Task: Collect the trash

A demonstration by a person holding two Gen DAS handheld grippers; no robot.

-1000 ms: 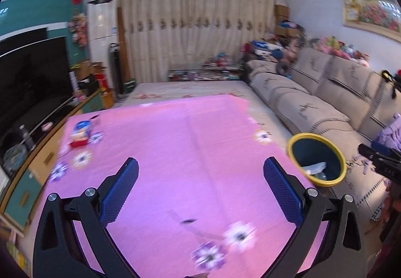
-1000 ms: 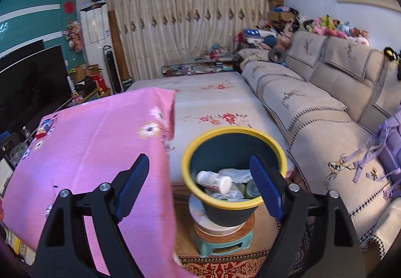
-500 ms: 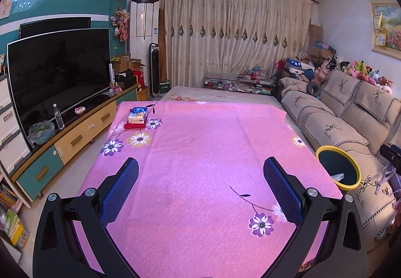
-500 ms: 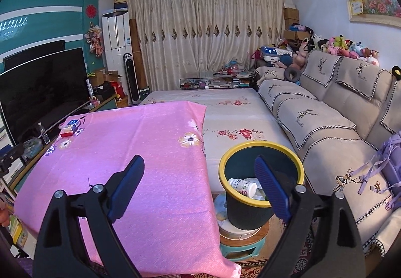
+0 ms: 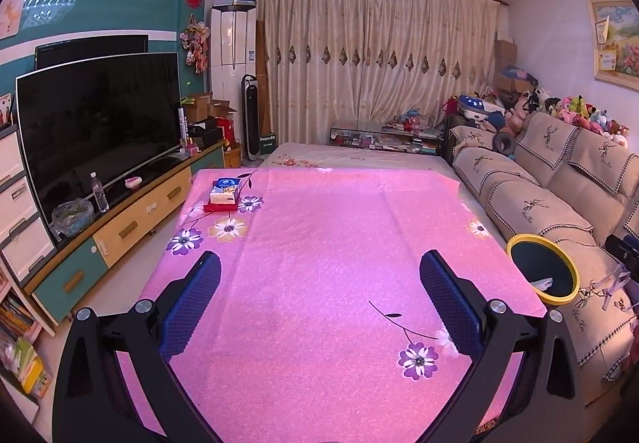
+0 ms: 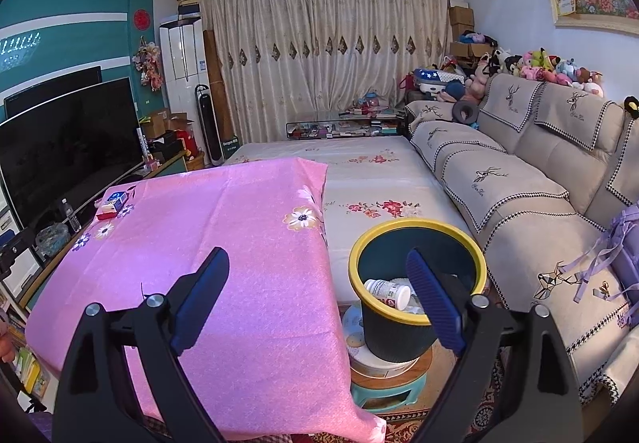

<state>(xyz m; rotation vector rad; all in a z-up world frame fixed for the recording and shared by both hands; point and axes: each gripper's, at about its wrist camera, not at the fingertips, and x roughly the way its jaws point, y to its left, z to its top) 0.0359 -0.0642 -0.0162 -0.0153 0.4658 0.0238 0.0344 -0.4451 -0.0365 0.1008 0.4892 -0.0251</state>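
On counter [image 5: 319,263]: no loose trash visible; only box [image 5: 224,192] at far left corner. Bin [image 6: 415,283] right of counter holds bottle [image 6: 386,293], other scraps. Left gripper [image 5: 319,303], right gripper [image 6: 319,299]: jaws wide, empty. Judged nearly complete; box status unclear.

Our left gripper [image 5: 319,299] is a black plastic frame: two broad arms with triangular cut-outs, each reaching forward to a flat finger. The fingers [image 5: 191,305] carry dark blue pads with a fine dimpled grid. Round silver screws sit at the linkage joints, two on each side. Our right gripper [image 6: 317,297] is built the same, black with triangular openings and silver screw heads, but the blue pads on its fingers [image 6: 433,299] show fine ribs. We see no cables and no markings.
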